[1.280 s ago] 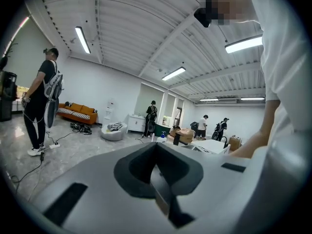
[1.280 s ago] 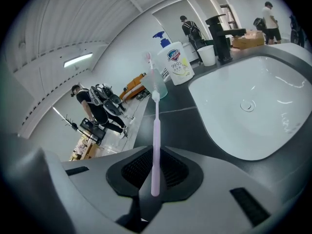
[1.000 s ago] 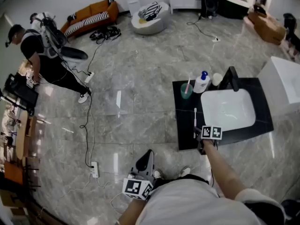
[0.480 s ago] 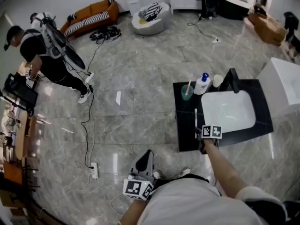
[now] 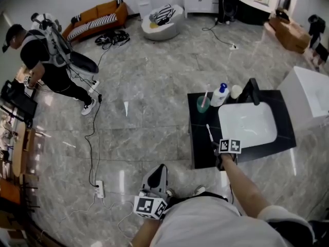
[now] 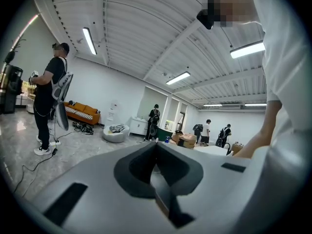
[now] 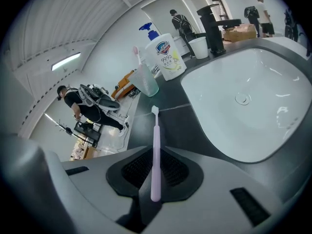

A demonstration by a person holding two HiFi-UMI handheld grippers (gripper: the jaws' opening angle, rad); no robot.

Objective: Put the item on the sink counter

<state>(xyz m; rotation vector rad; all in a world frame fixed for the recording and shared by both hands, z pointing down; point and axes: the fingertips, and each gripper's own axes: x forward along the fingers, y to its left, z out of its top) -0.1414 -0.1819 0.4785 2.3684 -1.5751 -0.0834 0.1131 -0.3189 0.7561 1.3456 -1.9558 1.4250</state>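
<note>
Grey marble floor (image 5: pixel 144 117) surrounds a black sink counter (image 7: pixel 180 126) with a white basin (image 7: pixel 253 96). The right gripper (image 7: pixel 154 172) is clamped on the handle of a pale pink toothbrush (image 7: pixel 155 130). Its bristle head sticks out ahead of the jaws, over the bare counter strip left of the basin. Farther ahead stands a clear cup (image 7: pixel 146 82) holding another toothbrush, then a soap bottle (image 7: pixel 168 52), a white cup (image 7: pixel 199 48) and a black tap (image 7: pixel 214 23). The strip's outer edge runs just left of the jaws, with open floor beyond. The left gripper (image 6: pixel 156 189) has its jaws together on nothing, well away from the counter.
</note>
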